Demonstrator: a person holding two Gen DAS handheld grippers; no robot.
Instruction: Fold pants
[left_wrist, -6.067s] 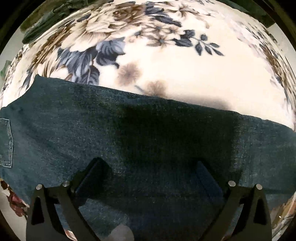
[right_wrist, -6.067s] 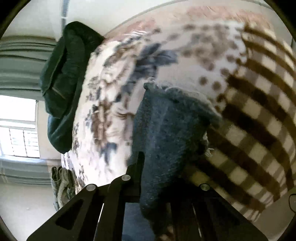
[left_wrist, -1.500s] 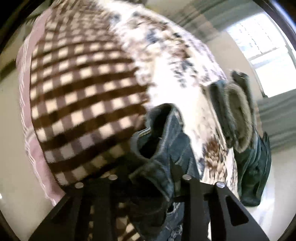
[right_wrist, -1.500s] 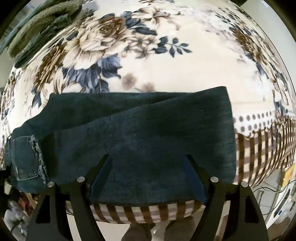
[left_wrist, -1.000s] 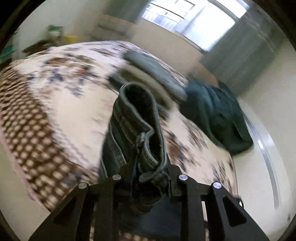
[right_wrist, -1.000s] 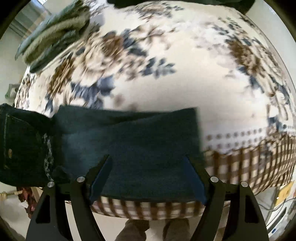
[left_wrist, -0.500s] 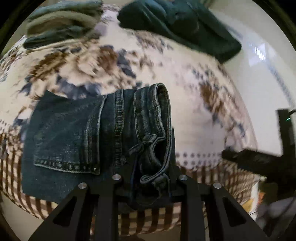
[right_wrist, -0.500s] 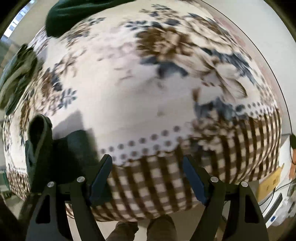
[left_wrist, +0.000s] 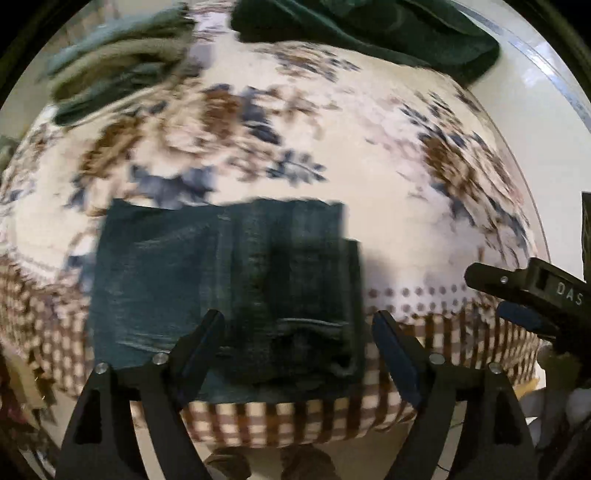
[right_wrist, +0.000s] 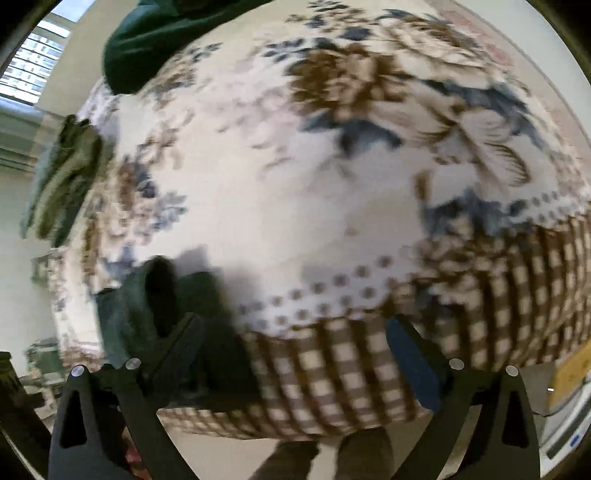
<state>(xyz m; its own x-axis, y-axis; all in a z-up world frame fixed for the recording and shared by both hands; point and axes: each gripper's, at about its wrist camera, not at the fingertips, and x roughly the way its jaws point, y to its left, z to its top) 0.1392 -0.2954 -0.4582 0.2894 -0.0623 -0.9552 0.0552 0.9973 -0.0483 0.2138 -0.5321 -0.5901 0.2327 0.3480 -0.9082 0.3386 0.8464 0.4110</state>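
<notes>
The dark blue jeans (left_wrist: 229, 280) lie folded into a compact rectangle near the front edge of the bed. My left gripper (left_wrist: 295, 332) is open and empty just above the fold, its fingers spread either side of it. In the right wrist view the folded jeans (right_wrist: 147, 302) show at the lower left, with a thick rolled edge. My right gripper (right_wrist: 295, 343) is open and empty over the checked border of the blanket, to the right of the jeans. It also shows at the right edge of the left wrist view (left_wrist: 524, 295).
The bed carries a cream floral blanket (left_wrist: 369, 147) with a brown checked border (right_wrist: 369, 369). A dark green garment (left_wrist: 369, 29) lies at the far side. A folded olive-green pile (left_wrist: 118, 66) lies at the far left. The bed's front edge and the floor are just below the grippers.
My left gripper let go of the jeans' waistband and opened; the waist end now lies folded over the legs. My right gripper stayed open and swung right, away from the jeans.
</notes>
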